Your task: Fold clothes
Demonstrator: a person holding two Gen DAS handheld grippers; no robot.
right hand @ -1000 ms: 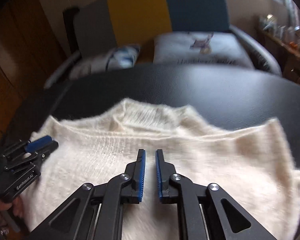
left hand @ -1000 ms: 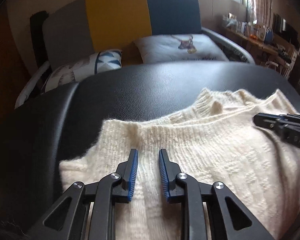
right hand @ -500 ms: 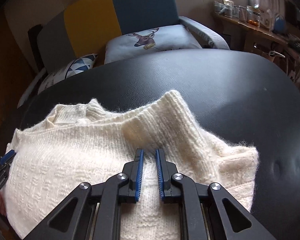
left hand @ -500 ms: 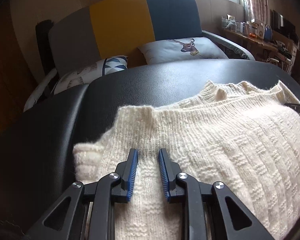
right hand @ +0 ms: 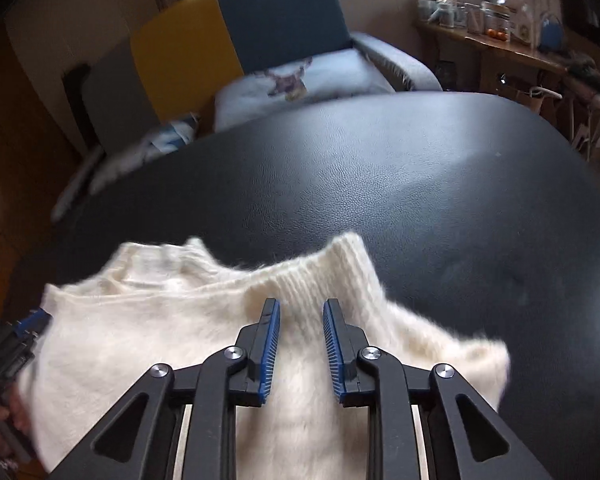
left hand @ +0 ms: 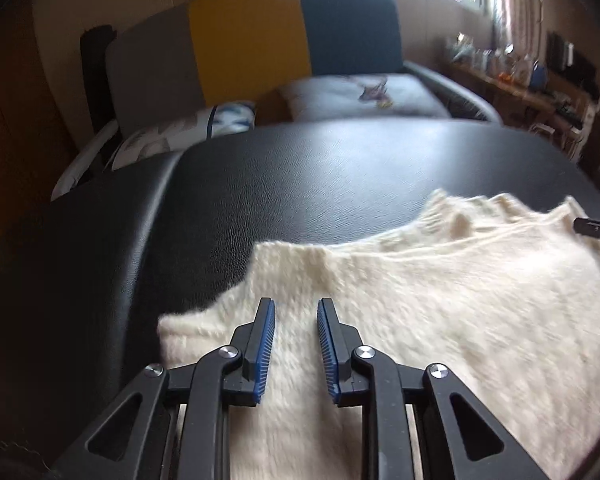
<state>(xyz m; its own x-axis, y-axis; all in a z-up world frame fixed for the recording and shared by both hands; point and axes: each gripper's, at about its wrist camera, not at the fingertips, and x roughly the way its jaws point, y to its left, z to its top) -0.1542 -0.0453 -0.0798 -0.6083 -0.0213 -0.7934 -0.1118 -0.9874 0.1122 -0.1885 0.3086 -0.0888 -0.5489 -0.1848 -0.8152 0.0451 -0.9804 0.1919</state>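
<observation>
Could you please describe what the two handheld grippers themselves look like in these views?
Both the left gripper and right gripper are matte black, with angular linkage arms that have triangular cut-outs and round silver pivot screws. Each has two slim fingers lined with ribbed blue pads. No cables or sleeves show.

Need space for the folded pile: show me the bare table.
Free: the black leather-look tabletop from the cream knitted sweater's collar to the far edge by the colour-block sofa, plus the strip right of the sweater. Crowded: the near side, under sweater and both grippers.

Both wrist cams low, close over sweater (left hand: 440, 312), facing sofa (right hand: 276, 28); share table (left hand: 340, 168).
</observation>
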